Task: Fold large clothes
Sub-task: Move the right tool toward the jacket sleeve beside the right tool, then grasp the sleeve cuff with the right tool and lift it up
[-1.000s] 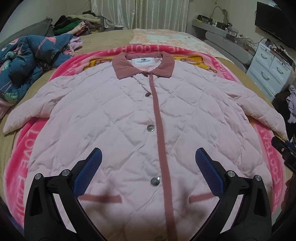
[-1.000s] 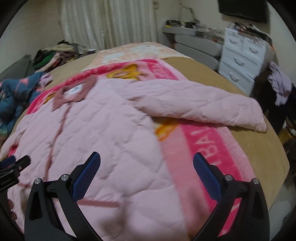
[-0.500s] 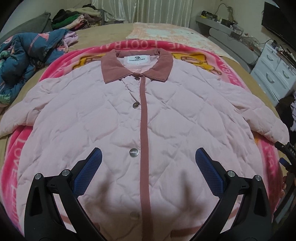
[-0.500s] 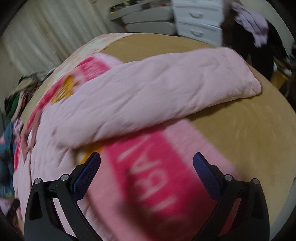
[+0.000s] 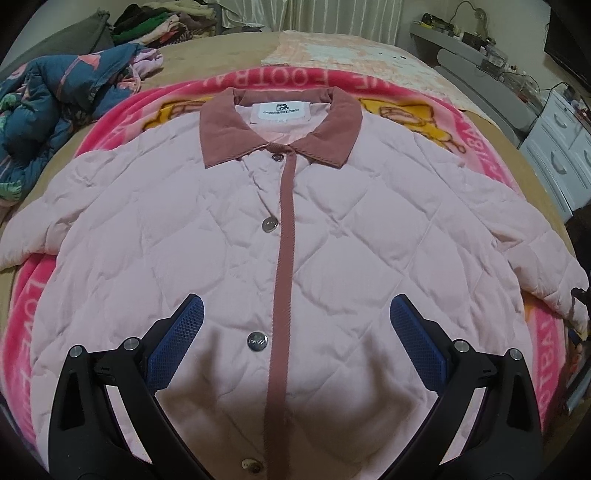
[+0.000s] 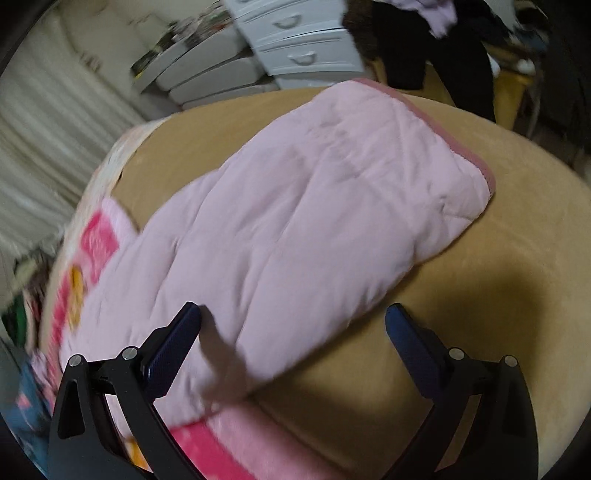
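Both sets of jaws spread wide, empty. Left gripper (image 5: 293,328) poised above the near middle of the pink quilted jacket (image 5: 207,236), blue pads (image 5: 177,343) on either side of the dusty-rose placket (image 5: 286,236), clear of the fabric. Right gripper (image 6: 291,332) held over the jacket's right sleeve (image 6: 295,221), left pad above the sleeve, right pad above bare tan bedding (image 6: 461,350); contact with the cloth not discernible, picture blurred.

Jacket laid flat, front up, buttoned, collar (image 5: 279,127) at the far end with a white label (image 5: 280,110) showing, sleeves spread out left and right. Metal snaps (image 5: 269,224) in a line just left of the placket. Beneath the jacket, a bright pink printed blanket (image 5: 476,155), spread over the tan bed. Right sleeve stretched off the blanket onto the bedding, rose-trimmed cuff (image 6: 476,158) at its far right end.

Far left, a crumpled dark blue patterned quilt (image 5: 40,107); beyond it a heap of clothes (image 5: 162,22). Far right, a white chest of drawers (image 5: 557,155).
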The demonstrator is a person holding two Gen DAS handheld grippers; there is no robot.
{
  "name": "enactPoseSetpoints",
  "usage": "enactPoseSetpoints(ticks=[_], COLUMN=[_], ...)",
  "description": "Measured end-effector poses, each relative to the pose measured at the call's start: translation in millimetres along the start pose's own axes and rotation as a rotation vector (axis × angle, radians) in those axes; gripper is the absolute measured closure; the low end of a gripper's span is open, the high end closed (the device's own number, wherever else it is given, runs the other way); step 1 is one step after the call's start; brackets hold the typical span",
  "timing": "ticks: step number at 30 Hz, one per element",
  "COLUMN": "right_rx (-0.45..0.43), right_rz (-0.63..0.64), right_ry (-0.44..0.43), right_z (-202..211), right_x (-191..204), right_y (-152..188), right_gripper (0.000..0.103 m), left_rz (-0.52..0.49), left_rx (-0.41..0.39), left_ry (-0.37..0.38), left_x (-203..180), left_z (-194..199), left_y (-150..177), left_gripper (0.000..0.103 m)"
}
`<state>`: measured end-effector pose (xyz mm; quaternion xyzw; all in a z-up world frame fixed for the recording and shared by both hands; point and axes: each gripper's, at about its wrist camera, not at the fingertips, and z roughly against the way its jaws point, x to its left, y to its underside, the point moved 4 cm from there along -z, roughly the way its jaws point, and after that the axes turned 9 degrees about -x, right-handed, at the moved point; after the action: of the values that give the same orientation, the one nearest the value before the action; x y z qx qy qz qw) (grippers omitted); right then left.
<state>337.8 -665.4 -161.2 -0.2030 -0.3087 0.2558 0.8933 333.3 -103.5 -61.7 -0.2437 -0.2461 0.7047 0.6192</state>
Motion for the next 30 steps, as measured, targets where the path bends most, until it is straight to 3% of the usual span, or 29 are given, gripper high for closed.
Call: enactPoseSetpoints(ticks=[4,6,8,12,15,20,30], right_rx=[-0.034,-0.055,-0.073,-0.142,-0.199,-0.283,-0.342], right_rz=[-0.059,-0.068,-0.084,-0.005,0.080,0.226,0.433], right_ry=[-0.014,-0.005,-0.056,-0.110,-0.167,-0.251,-0.426], right_z=[-4.3,-2.6,-1.5,17.3,40.7,80.6,142.2], right_x=[-10.5,-15.1,-15.4,4.2,32.6,89.8,189.3], right_y=[-12.3,-15.2,-20.7,-29.2,-36.9,-43.0,-16.3], right_gripper=[0.011,0.038,0.054,0.075,0.081,0.082,0.085], left_rz=[-0.007,-0.003,0.002,-0.002,0.002,0.014,0.022], left_rx=[-0.011,-0.015,-0.008,-0.019,-0.028,-0.055,-0.117], left_ry=[0.007,0.012,0.030,0.037,0.036,0.034,0.011], left_x=[0.1,1.2,2.1,7.2,15.2,31.6,63.3], left_z=[3.9,5.4,6.9,14.4,20.0,29.7,43.7], left_y=[-9.6,-13.0,-15.9,-21.6,-28.6,-41.1,-61.3], left_gripper=[0.008,0.008,0.008,0.008,0.008,0.008,0.008])
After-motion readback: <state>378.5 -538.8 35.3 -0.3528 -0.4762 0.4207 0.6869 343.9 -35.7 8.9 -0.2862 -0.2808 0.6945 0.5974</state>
